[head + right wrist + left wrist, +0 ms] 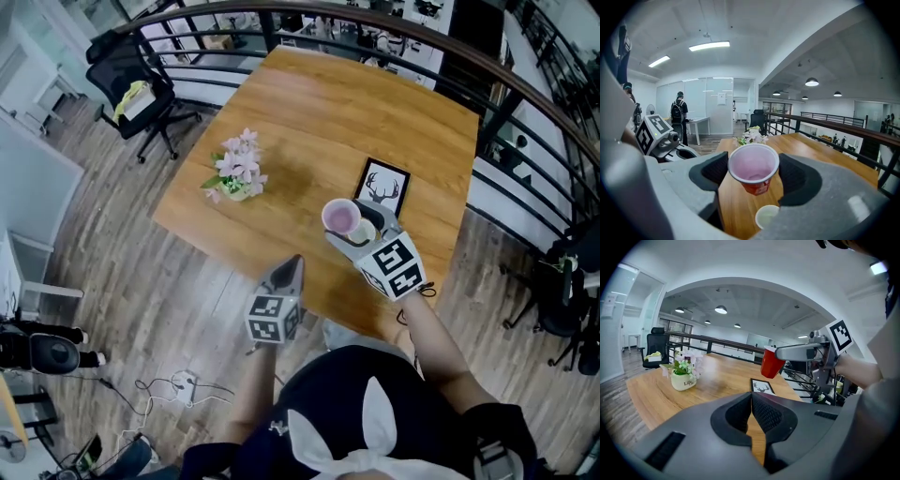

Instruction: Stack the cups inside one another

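A red cup [339, 217] with a pale pink inside hangs above the wooden table [309, 112]; my right gripper [347, 231] is shut on it. In the right gripper view the red cup [753, 165] sits upright between the two pads of the right gripper [753, 172], and a small white cup [766, 216] stands on the table just below it. The white cup [365, 231] shows beside the red one in the head view. My left gripper [287, 272] hovers at the table's near edge, shut and holding nothing. From the left gripper [751, 401] the red cup [772, 363] appears up ahead to the right.
A white pot of flowers [236, 178] stands on the table's left side. A black-framed deer picture [383, 186] lies beyond the cups. A dark railing [525, 89] curves round the far side, and an office chair [131, 84] stands on the floor at far left.
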